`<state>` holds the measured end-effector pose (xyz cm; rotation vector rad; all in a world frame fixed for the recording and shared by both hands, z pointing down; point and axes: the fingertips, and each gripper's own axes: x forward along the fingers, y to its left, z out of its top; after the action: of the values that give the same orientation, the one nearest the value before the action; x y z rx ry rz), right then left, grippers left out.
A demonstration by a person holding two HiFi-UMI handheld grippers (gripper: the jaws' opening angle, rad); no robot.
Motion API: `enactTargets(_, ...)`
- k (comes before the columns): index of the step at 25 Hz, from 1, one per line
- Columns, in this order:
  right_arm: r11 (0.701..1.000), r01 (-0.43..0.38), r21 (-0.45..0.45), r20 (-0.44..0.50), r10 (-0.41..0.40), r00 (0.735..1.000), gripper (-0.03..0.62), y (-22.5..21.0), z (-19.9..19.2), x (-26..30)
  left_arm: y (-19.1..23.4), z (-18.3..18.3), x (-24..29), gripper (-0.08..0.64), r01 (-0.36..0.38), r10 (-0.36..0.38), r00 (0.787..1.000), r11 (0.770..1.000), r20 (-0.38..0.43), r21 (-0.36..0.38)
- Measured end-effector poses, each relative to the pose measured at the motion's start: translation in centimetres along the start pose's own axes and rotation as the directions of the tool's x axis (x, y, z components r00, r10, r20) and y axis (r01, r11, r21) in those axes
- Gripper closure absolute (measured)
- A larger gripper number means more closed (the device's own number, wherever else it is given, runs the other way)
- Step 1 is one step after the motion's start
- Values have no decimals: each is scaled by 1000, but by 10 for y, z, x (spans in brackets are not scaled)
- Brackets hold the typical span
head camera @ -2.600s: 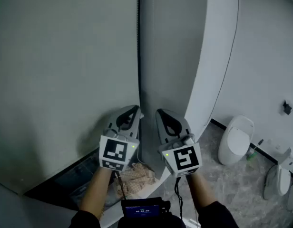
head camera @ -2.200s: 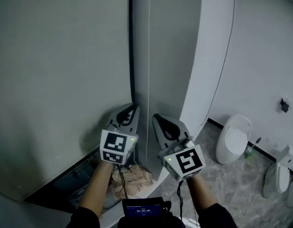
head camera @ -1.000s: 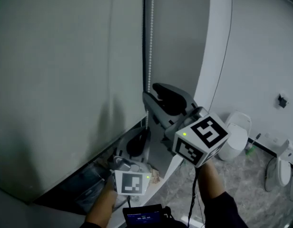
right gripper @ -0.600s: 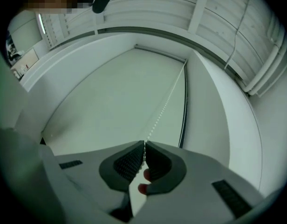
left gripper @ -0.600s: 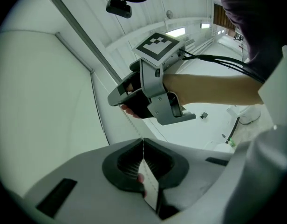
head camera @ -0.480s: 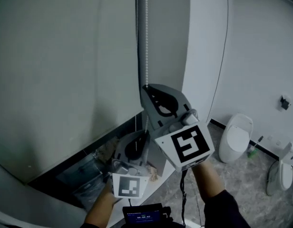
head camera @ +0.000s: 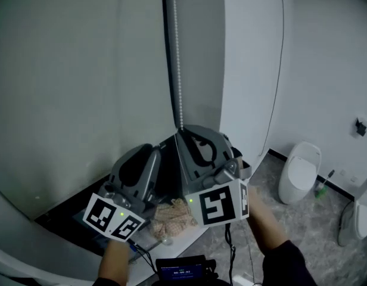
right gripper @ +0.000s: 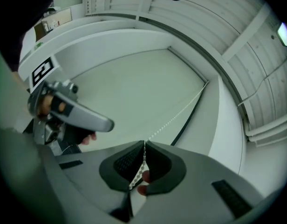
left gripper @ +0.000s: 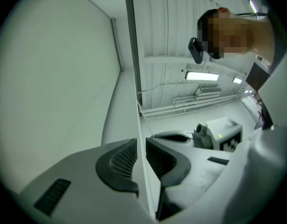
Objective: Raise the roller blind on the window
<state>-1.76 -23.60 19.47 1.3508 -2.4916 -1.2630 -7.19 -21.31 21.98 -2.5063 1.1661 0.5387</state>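
Right gripper view: my R tongs (right gripper: 144, 146) just closed on the bead chain (right gripper: 174, 119), which hangs along the right edge of the blind (head camera: 64, 88). L tongs (left gripper: 140, 143): narrow gap, just left of R.

The right gripper (head camera: 182, 133) is the higher one and points up and away from the person. Its jaws have just been closing, and now they pinch the bead chain (head camera: 177, 70) between their tips. The left gripper (head camera: 149, 152) sits lower, just beside it on the left, and is tipped to the left. Its jaws stand a little apart with nothing in them. The right arm (head camera: 268, 225) reaches forward in a dark sleeve (head camera: 291, 264). Only a bit of the left wrist (head camera: 115, 261) shows
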Motion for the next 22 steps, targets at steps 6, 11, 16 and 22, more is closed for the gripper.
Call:
enactTargets(6, 997, -35, -75, -52, 31, 998, 574, 46, -24, -6, -3, 34, 42, 471, 178, -182, 981, 982, -66, -59)
enactTargets(11, 995, -67, -68, -71, 62, 996, 574, 75, -35, -8, 6, 26, 65, 465, 173, -168, 973, 985, -157, 22)
enactTargets(16, 991, -116, -67, -106, 109, 988, 574, 90, -50, -16, 5, 27, 87, 465, 174, -167, 970, 984, -175, 26)
enactTargets(22, 980, -189, -55, -140, 180, 974, 574, 107, -67, -34, 4, 24, 93, 468, 130, -118, 978, 989, -170, 64)
